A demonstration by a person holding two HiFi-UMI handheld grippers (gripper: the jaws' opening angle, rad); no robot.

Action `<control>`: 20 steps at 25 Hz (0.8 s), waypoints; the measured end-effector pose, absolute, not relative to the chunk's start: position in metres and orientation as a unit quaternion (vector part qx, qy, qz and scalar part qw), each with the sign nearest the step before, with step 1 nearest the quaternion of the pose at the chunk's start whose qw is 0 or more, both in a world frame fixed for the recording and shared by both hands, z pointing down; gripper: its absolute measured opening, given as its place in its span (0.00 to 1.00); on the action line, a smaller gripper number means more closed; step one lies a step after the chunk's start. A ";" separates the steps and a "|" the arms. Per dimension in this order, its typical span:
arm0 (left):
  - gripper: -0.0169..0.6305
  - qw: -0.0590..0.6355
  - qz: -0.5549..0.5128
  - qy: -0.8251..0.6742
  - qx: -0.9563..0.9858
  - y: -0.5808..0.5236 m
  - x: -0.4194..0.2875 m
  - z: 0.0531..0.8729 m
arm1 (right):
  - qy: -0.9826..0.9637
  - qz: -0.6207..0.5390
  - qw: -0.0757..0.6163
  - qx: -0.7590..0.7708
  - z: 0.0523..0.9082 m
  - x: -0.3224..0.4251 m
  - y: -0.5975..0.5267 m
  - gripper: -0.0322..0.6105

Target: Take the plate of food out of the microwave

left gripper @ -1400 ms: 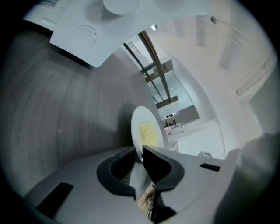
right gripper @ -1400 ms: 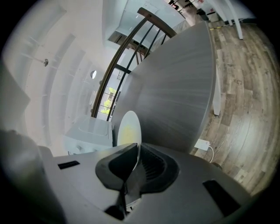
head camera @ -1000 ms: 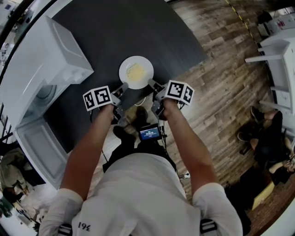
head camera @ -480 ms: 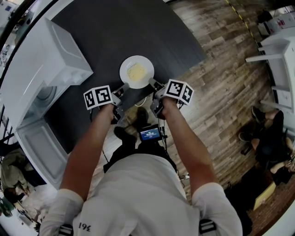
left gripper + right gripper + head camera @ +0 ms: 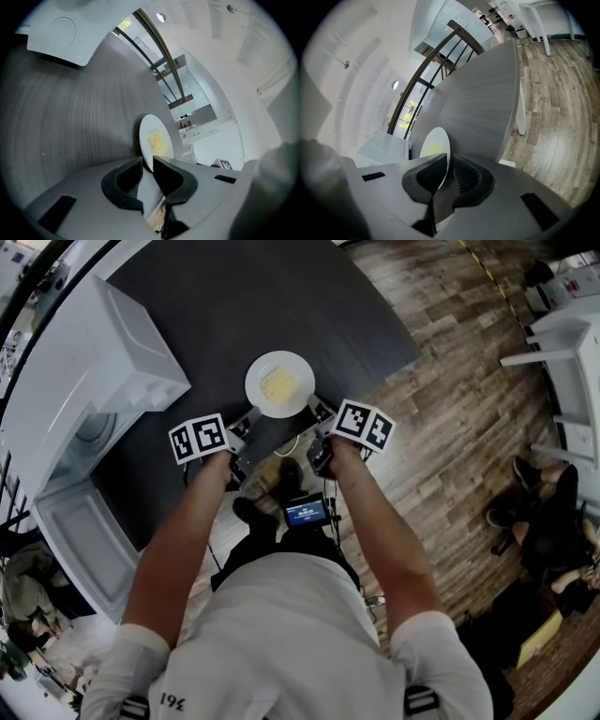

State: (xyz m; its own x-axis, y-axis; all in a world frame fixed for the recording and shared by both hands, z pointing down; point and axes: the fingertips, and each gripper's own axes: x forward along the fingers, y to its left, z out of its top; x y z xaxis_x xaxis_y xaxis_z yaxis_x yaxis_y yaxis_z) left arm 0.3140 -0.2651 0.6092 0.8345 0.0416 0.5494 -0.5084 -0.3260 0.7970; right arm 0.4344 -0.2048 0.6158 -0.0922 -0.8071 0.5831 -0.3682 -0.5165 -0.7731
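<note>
**Item 1. Microwave** (image 5: 103,362): white, well left of the plate, with its door (image 5: 80,540) hanging open. The cavity shows no dish.

**Item 2. Left gripper** (image 5: 246,420): at the plate's near-left rim. Its own view shows the 2 jaws drawn narrow, with the rim edge running in between them, so it reads as clamped on the plate.

**Item 3. Plate** (image 5: 279,383): white and round, carrying 1 pale yellow portion of food (image 5: 277,384) at its centre. It is out of the microwave and lies low over, or already on, the dark table (image 5: 244,296). Whether it touches cannot be told.

**Item 4. Right gripper** (image 5: 317,409): at the plate's near-right rim, opposite item 2. Its jaws are closed down on the rim, which lies against 1 pad.

**Item 5. Wood floor** (image 5: 459,427): right of the plate, past the table edge.

**Handling note (judgement):** the step in hand looks like the set-down.
- Keep both grips level and equal so the food does not slide.
- Lower until the base sits flat on the table.
- Keep the plate clear of the near table edge.
- Loosen both sets of jaws together; releasing 1 first would tip the rim.
- Draw the grippers back along the rim line, not upward.
</note>
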 end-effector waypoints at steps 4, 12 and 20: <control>0.10 0.554 0.240 -0.153 0.782 -0.267 0.313 0.605 | 0.453 -0.572 0.181 -0.660 0.613 0.443 -0.201 0.08; 0.10 0.505 0.259 -0.162 0.807 -0.269 0.309 0.595 | 0.480 -0.545 0.127 -0.676 0.600 0.447 -0.203 0.08; 0.10 0.447 0.280 -0.171 0.832 -0.269 0.305 0.583 | 0.503 -0.519 0.064 -0.688 0.594 0.451 -0.204 0.08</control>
